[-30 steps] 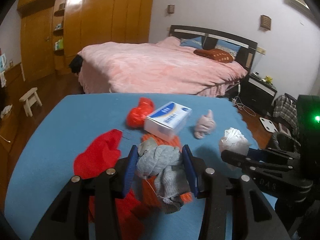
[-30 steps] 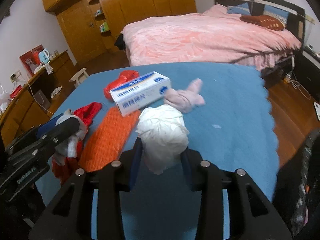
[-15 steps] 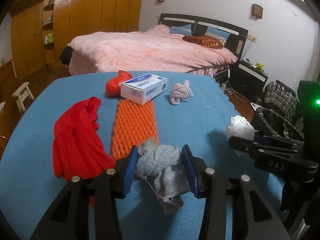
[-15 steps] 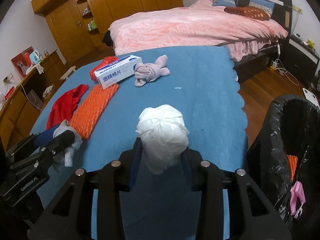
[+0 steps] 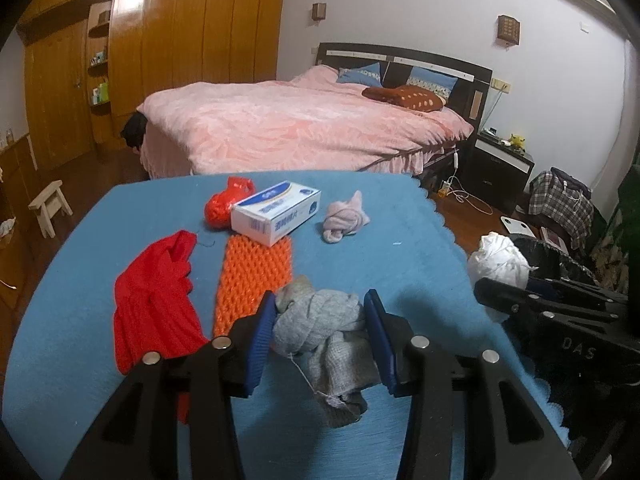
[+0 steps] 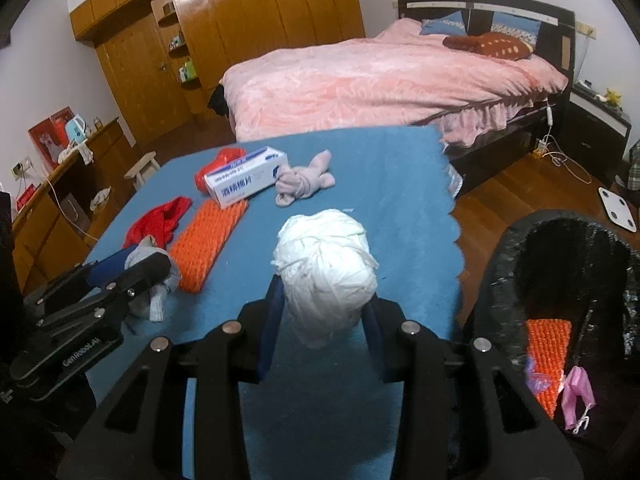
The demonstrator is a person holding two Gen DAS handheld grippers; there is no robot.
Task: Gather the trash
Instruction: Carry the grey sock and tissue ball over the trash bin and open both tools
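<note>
Left gripper (image 5: 320,332) jaws clamp a grey rag (image 5: 320,320) above the blue counter (image 5: 360,264); right gripper (image 6: 324,312) pinches a white wad (image 6: 326,268), both lifted clear, probably for the black-lined bin (image 6: 560,280) alongside.

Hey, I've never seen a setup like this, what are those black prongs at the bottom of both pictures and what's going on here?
No robot: a person carries a two-fingered tool in each hand, with a wide-angle camera looking along its fingers. One picture comes from the left hand-held gripper, closed on a grey cloth wad. The other comes from the right hand-held gripper, closed on a white crumpled ball. On the blue table lie a white box, orange foam netting, a red cloth, a red bag and a pink cloth wad. A black-lined bin stands beside the table.
</note>
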